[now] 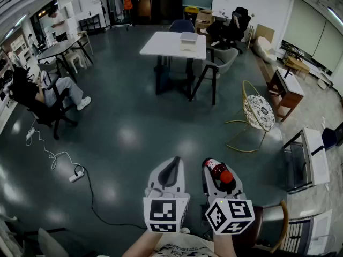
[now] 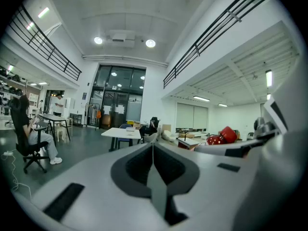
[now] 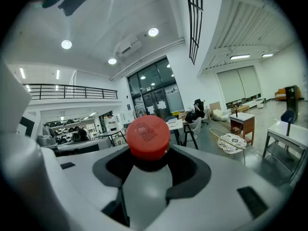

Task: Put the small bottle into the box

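From the head: looking down at a dark glossy floor [image 1: 134, 133], with the left gripper [image 1: 172, 166] and the right gripper [image 1: 218, 176] side by side at the bottom edge, marker cubes nearest the camera. Between the right fingers [image 1: 207, 183], the small bottle [image 1: 214, 168], with its red cap toward the cube and its dark, red-labelled body poking out past the fingertips. On the left, fingers closed to a point with nothing between them. Farther off, a white table [image 1: 166, 46] with a pale flat stack [image 1: 188, 38] on top, too small to say whether a box. To the right, a wire chair [image 1: 259, 111] with a patterned seat. At far left, a seated person [image 1: 40, 92]. On the floor, a power strip [image 1: 76, 175] with its cable.

From the left gripper: along two fingers [image 2: 96, 177] pressed flush together, one seam down the middle, nothing held. Just beside, at right, the right gripper [image 2: 250, 148], with the bottle's red showing above it [image 2: 224, 135]. Well beyond the tips, the white table [image 2: 121, 133].

From the right gripper: clamped on the small bottle [image 3: 147, 136], fingers [image 3: 226, 177] squeezing from either side just below the red cap. Cap facing the camera and filling the gap, body hidden behind it. Off to the right, the wire chair [image 3: 231, 142].
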Tool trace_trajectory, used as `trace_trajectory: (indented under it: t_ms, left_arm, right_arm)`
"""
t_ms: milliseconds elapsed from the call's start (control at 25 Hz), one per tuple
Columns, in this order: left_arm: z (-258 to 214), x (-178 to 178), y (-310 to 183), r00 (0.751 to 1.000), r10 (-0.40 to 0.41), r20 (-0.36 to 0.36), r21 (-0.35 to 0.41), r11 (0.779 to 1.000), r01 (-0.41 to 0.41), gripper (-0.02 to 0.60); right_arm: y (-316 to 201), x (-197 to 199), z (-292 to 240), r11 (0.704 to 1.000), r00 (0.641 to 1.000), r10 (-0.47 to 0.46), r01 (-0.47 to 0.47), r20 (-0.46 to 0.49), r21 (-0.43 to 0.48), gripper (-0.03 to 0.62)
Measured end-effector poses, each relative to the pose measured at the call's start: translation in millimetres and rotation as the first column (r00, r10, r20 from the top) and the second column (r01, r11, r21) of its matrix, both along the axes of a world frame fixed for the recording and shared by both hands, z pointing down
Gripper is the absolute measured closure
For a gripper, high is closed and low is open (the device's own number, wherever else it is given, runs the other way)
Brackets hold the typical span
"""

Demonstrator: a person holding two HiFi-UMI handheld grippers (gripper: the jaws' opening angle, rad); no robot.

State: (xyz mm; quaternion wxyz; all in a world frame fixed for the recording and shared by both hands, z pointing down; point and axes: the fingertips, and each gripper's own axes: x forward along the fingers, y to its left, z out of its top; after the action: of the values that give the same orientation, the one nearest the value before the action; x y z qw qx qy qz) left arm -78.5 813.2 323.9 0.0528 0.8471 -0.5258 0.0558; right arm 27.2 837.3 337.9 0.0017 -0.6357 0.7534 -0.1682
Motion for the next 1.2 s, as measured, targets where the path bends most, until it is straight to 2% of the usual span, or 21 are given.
trace_trajectory:
  t_ms: [600,1200]
  left_arm:
    - [2,11,-30,1.000,0.008,0.004,-0.015,1.000,-0.008,0.561]
    - [1,-9,-136,0.999,0.034,-0.001,-0.021,0.999,-0.034,0.561]
  right_arm:
    - [-30,6,11,0.999,1.000,-0.009,0.010,0.023,-0.044,0.367]
    - [-136,-16,11,0.998,1.000,-0.003,0.003,0.006,-0.064,0.367]
